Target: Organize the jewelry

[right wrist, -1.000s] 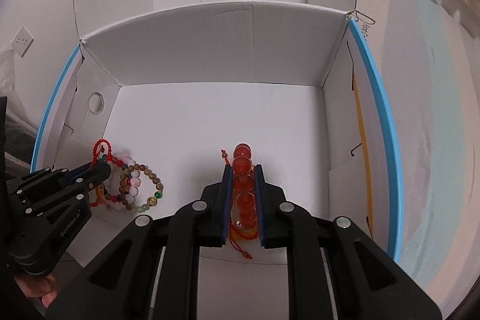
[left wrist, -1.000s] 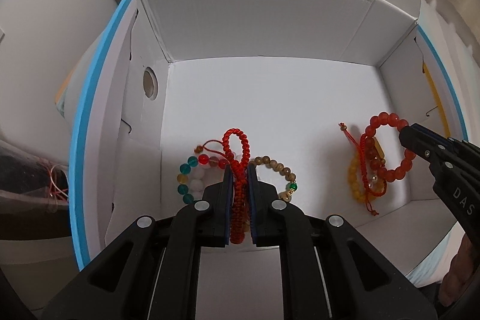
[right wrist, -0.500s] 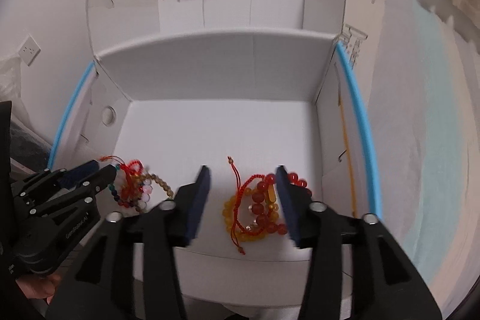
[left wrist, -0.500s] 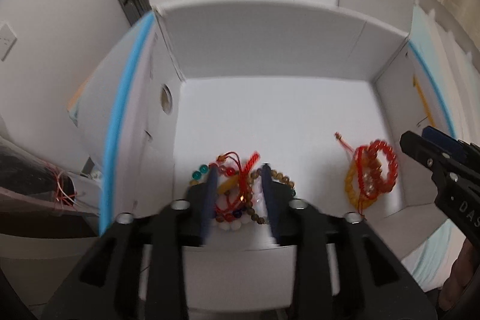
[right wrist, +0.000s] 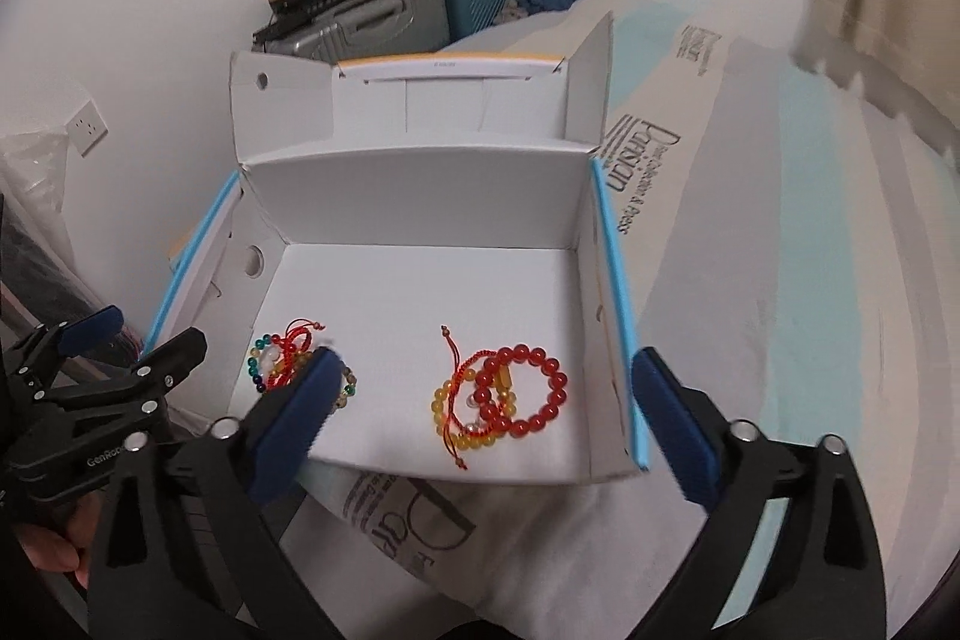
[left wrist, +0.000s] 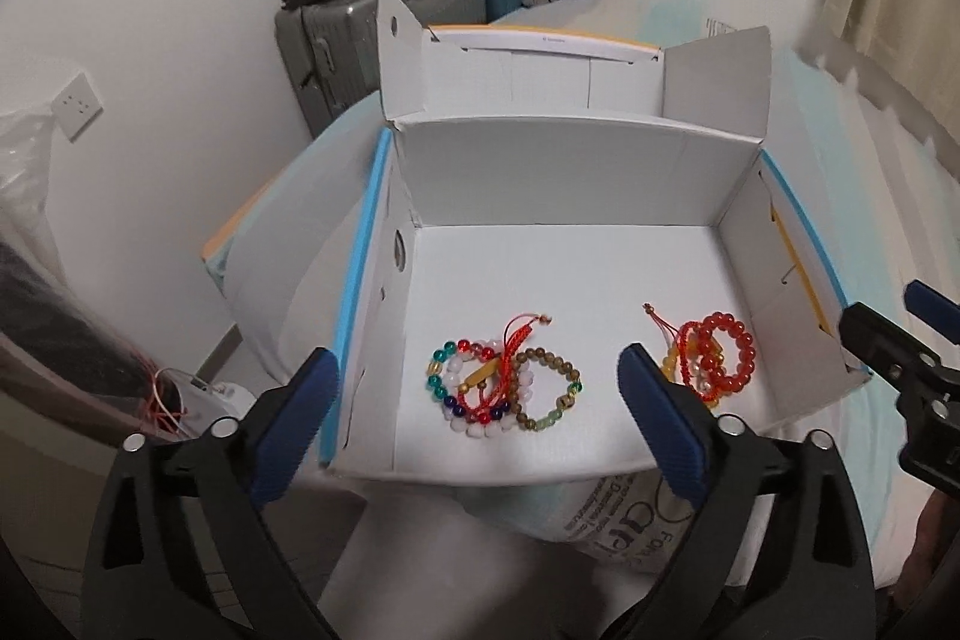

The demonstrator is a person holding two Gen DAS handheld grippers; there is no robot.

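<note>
An open white box (left wrist: 570, 172) (right wrist: 420, 190) holds two heaps of bracelets. The left heap (left wrist: 501, 379) (right wrist: 282, 358) has a multicolour bead bracelet, a brown bead bracelet and a red cord. The right heap (left wrist: 711, 355) (right wrist: 501, 394) has a red bead bracelet, a yellow one and a red cord. My left gripper (left wrist: 477, 418) (right wrist: 138, 346) is open and empty, held back above the box's near edge. My right gripper (right wrist: 501, 421) (left wrist: 888, 322) is open and empty, also drawn back.
The box sits on a bed with a light blue and white sheet (right wrist: 780, 280). A printed bag (right wrist: 408, 514) lies under the box's front. Suitcases (left wrist: 390, 16) stand by the wall behind. A plastic bag (left wrist: 36, 196) is at the left.
Both grippers opened and let go of their bracelets, which now lie on the box floor. Both grippers pulled back and up, out of the box.
</note>
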